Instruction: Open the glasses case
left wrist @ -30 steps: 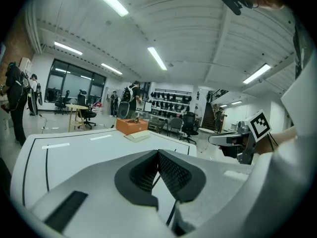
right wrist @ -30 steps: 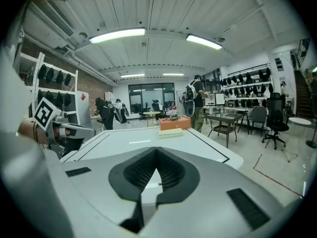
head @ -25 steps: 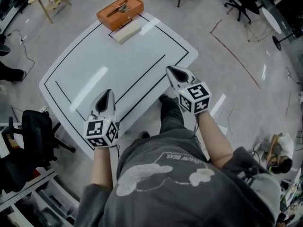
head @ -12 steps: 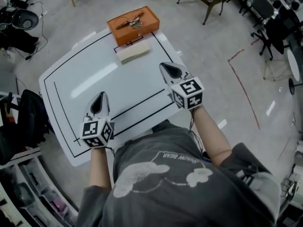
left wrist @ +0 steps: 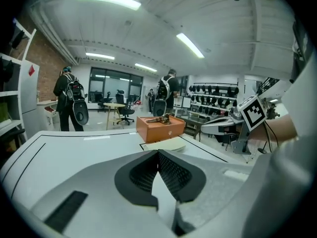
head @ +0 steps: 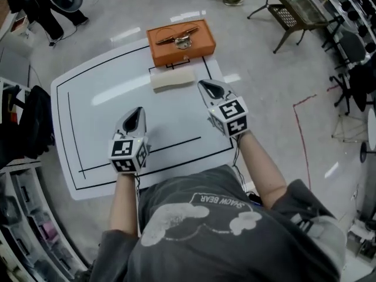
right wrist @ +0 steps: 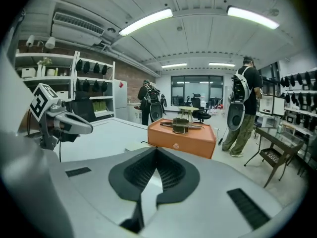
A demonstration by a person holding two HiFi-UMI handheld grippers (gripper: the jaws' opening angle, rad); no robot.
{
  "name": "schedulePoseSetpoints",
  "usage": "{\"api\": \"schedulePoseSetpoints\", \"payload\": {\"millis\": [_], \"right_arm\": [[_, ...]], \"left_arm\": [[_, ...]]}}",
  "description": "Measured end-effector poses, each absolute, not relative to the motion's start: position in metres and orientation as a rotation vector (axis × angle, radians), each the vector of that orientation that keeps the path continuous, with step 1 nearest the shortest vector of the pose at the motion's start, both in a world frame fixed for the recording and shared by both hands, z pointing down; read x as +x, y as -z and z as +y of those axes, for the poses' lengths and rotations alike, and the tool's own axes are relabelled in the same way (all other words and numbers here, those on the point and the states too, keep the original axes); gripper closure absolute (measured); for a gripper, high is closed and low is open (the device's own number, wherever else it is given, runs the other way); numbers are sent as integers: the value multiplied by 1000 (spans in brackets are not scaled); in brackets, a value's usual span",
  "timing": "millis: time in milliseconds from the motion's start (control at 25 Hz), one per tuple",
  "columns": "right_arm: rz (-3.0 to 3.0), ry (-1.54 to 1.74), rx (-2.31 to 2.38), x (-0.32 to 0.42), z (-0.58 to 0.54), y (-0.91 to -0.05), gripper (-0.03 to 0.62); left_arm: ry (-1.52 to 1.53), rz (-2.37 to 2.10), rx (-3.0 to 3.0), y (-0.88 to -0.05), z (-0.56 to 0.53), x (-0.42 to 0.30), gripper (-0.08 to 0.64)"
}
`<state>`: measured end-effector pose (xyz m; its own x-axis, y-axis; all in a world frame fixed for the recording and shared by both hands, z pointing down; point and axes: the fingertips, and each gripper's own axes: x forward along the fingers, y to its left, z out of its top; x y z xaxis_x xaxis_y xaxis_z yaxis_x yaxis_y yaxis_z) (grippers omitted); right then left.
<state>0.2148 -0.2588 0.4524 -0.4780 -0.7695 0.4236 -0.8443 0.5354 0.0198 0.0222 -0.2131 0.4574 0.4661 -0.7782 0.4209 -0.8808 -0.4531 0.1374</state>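
An orange glasses case (head: 181, 42) lies shut at the far edge of the white table (head: 94, 104), with a brown metal piece on its lid. A cream flat block (head: 172, 79) lies just in front of it. My right gripper (head: 205, 85) is shut and empty, its tip beside the block's right end. My left gripper (head: 136, 111) is also shut and empty, over the table's middle, well short of the block. The left gripper view shows the closed tips (left wrist: 158, 152) pointing toward the case (left wrist: 160, 127) and block (left wrist: 166, 144). In the right gripper view the closed tips (right wrist: 156, 150) point at the case (right wrist: 182, 138).
Black lines mark a rectangle on the table. A black chair (head: 35, 125) stands at its left edge and storage shelves (head: 29, 234) at lower left. People with backpacks (right wrist: 242, 103) stand beyond the table, near chairs and a metal stool (head: 294, 16).
Both grippers have moved forward over the table toward the orange case and the cream block. The right tip now sits beside the block. Both stayed shut.
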Motion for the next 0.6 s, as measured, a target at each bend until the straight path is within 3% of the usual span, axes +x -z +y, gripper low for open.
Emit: {"api": "schedulePoseSetpoints", "payload": {"millis": [600], "right_arm": [[-2408,-214,1112,204,-320,-487,592]], "left_arm": [[-599,-1418,2263,-512,-264,61,558]]}}
